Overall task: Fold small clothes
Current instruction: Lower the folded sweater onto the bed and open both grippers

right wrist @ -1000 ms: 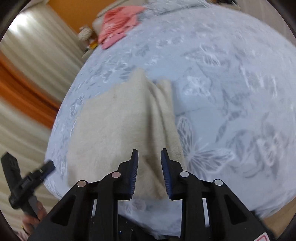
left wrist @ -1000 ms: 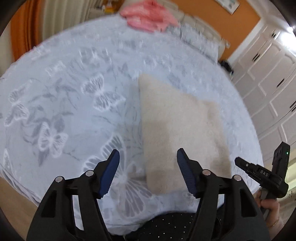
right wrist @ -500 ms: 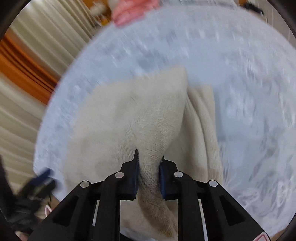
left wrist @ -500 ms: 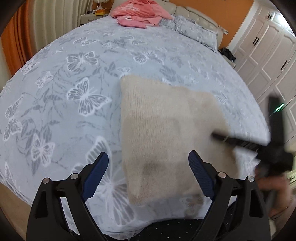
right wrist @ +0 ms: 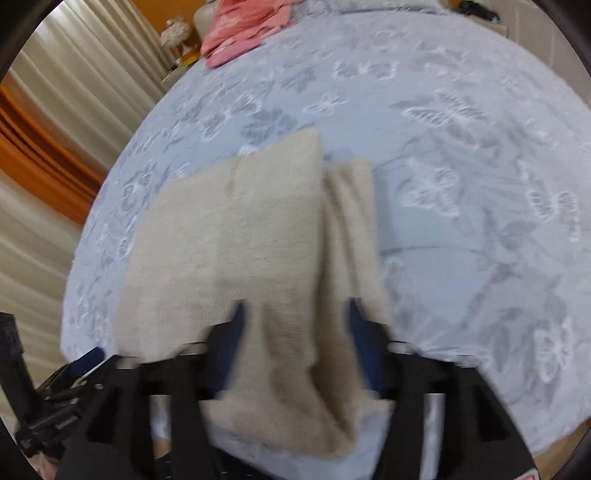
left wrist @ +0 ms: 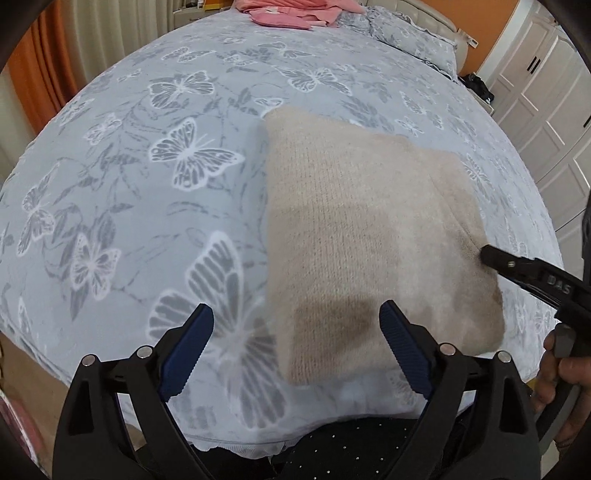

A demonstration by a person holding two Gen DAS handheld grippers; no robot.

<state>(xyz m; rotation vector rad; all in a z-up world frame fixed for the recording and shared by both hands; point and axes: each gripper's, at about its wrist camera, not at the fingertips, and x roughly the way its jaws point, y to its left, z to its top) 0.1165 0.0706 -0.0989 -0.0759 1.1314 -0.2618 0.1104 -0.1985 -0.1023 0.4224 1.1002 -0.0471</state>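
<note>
A: What is shown, from the largest thing down?

B: A bed [left wrist: 147, 110] with a grey butterfly-print cover is spread across both views. A beige knit garment [left wrist: 362, 229] is laid at centre right of the left wrist view, partly folded, with a side panel turned over along its right edge. A pink pile of clothes [left wrist: 291, 11] is seen at the top of the frame, well apart from it.

A: And the claws?

B: The left gripper [left wrist: 297, 354] is held wide open at the bottom of its frame, above the near left corner of the garment; nothing is gripped. The right gripper [right wrist: 295, 354] is blurred at the bottom of its view; its fingers are seen spread with a raised fold of the knit between them. Whether the cloth is pinched cannot be told, though it is judged to be let go.

A: How is the step best done?

B: The folded panel should be laid flat and its edge lined up with the body before the claw is drawn clear, so the soft knit is not dragged. The near hem can then be taken at both corners.
</note>
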